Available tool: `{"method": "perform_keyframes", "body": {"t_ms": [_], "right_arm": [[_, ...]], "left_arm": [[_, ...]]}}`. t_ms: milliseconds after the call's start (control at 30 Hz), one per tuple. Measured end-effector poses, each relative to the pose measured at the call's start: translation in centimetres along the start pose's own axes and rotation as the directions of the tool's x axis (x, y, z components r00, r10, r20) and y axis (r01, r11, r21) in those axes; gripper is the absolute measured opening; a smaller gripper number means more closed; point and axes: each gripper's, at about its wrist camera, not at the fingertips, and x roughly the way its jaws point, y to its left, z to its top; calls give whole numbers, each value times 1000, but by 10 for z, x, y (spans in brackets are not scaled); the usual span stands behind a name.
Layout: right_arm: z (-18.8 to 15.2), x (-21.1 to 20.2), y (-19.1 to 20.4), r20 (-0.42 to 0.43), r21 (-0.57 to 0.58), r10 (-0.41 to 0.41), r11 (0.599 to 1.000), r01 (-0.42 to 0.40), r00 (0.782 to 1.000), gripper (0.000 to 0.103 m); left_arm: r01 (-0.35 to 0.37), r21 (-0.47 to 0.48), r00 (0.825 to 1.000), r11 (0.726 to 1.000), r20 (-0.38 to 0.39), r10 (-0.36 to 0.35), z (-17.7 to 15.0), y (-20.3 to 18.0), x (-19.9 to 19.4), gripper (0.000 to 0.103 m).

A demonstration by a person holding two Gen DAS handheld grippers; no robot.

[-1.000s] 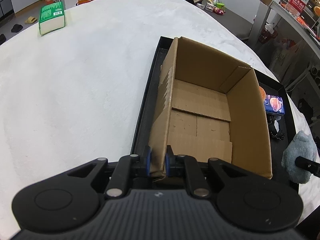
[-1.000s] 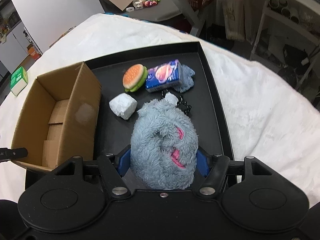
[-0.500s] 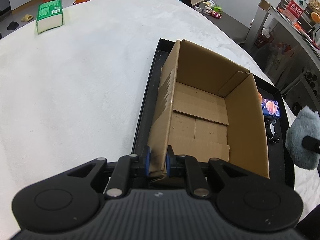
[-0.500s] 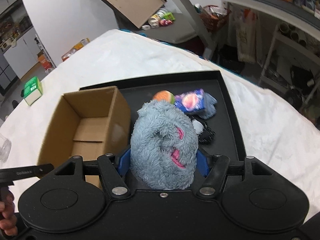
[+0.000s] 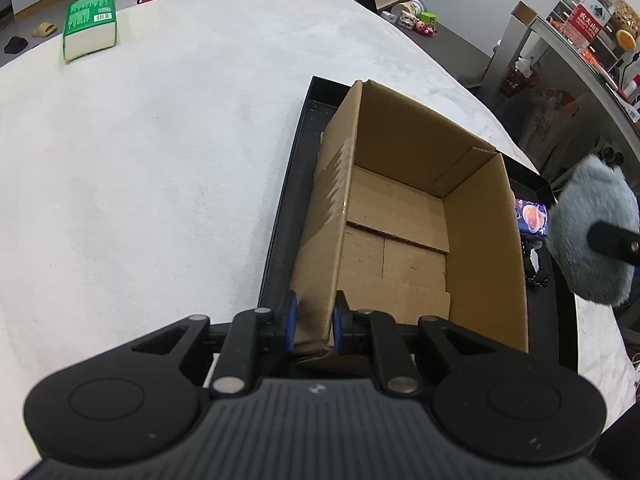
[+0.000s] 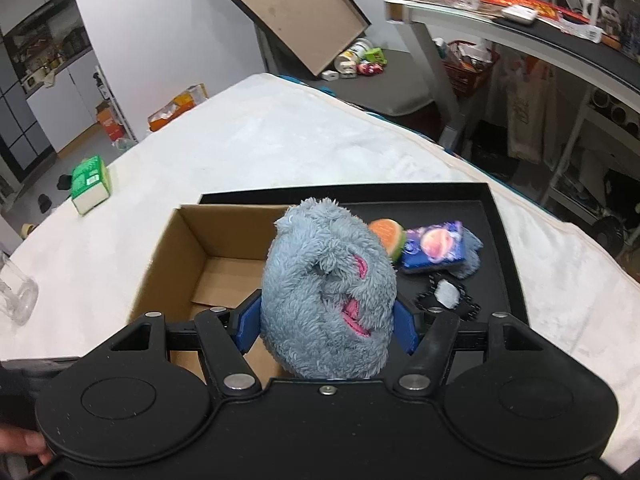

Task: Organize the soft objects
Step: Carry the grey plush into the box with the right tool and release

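Note:
An open, empty cardboard box (image 5: 404,216) stands on the left part of a black tray (image 5: 280,216). My left gripper (image 5: 313,322) is shut on the box's near left wall. My right gripper (image 6: 326,322) is shut on a grey-blue plush toy (image 6: 328,288) with pink marks and holds it in the air over the box's right edge (image 6: 192,264); the plush also shows at the right of the left wrist view (image 5: 592,236). On the tray (image 6: 504,240) lie a burger toy (image 6: 388,234), a blue packet (image 6: 434,250) and a black-and-white item (image 6: 446,296).
The tray rests on a white fluffy cover (image 5: 140,160). A green and white pack (image 5: 90,26) lies at its far left. A clear glass (image 6: 16,298) stands at the left. Shelves and clutter (image 6: 560,80) stand beyond the right side.
My right gripper has lifted the plush off the tray and carried it up and left, to the box. My left gripper keeps its hold on the box wall.

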Motion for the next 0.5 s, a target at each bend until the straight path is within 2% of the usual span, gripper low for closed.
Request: {"method": "perform_keyframes", "body": {"t_ms": [267, 500], "right_arm": [[10, 12, 32, 2, -48, 51, 998, -50, 999, 63], [9, 28, 47, -25, -65, 56, 996, -57, 998, 63]], "left_arm": [[19, -19, 1000, 1000, -7, -19, 0, 3, -1, 16], [42, -25, 999, 999, -13, -43, -1, 5, 1, 16]]}}
